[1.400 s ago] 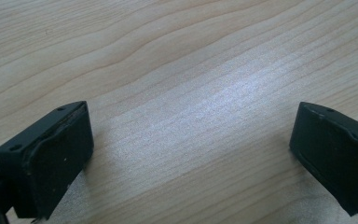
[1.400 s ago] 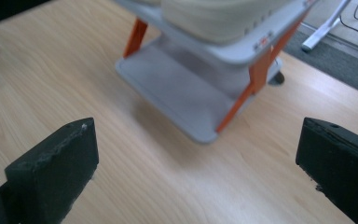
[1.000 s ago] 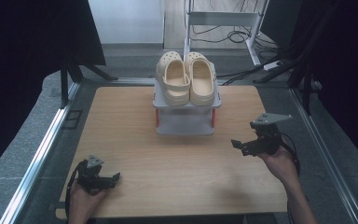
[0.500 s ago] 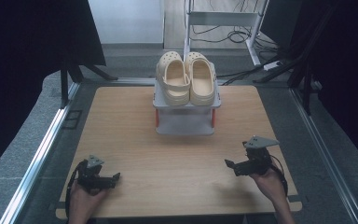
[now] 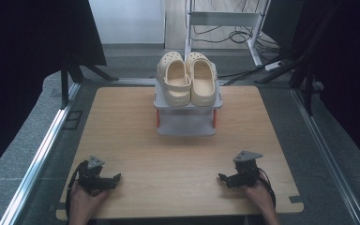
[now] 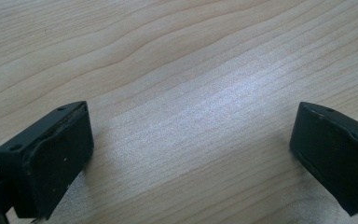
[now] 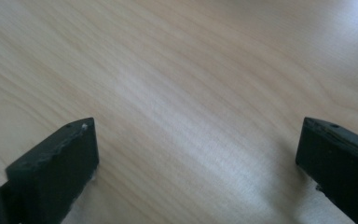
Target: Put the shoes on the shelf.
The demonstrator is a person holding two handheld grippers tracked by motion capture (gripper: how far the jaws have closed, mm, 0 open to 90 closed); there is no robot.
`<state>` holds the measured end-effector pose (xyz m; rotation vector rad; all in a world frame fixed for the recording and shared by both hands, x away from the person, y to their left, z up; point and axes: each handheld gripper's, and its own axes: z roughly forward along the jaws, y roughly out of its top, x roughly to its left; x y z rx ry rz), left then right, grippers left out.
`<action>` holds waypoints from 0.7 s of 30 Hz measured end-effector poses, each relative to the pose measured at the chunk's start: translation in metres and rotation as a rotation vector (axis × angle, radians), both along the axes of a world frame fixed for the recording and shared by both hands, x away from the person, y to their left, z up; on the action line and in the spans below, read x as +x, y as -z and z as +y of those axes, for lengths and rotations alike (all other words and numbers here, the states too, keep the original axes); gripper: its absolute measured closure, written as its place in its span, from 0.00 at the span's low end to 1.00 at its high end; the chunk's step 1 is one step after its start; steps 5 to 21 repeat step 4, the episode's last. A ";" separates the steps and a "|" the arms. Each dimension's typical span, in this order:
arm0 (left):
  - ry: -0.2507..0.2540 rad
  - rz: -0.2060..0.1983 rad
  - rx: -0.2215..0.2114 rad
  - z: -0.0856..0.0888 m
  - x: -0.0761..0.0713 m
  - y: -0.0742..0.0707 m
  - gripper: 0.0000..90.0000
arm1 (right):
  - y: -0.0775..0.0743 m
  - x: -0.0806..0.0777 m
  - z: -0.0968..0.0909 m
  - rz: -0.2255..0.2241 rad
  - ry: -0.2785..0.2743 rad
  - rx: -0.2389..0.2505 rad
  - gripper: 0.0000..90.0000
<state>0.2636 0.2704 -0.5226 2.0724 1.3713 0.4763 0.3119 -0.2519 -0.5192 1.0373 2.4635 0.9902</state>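
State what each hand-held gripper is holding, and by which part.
Nothing is held. The left hand-held gripper and the right hand-held gripper are both open over bare table; the shoes sit apart on the rack.

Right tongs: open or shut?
Open. In the right gripper view the right tongs show both black jaws set far apart, with bare table between them and nothing held.
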 end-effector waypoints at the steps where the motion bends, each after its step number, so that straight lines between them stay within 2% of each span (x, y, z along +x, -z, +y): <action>1: 0.000 0.000 0.000 0.000 0.000 0.000 0.00 | 0.000 0.000 0.001 -0.003 -0.004 0.000 0.00; 21: 0.001 0.000 0.000 0.000 0.000 0.000 0.00 | 0.000 0.000 0.001 0.004 -0.002 0.004 0.00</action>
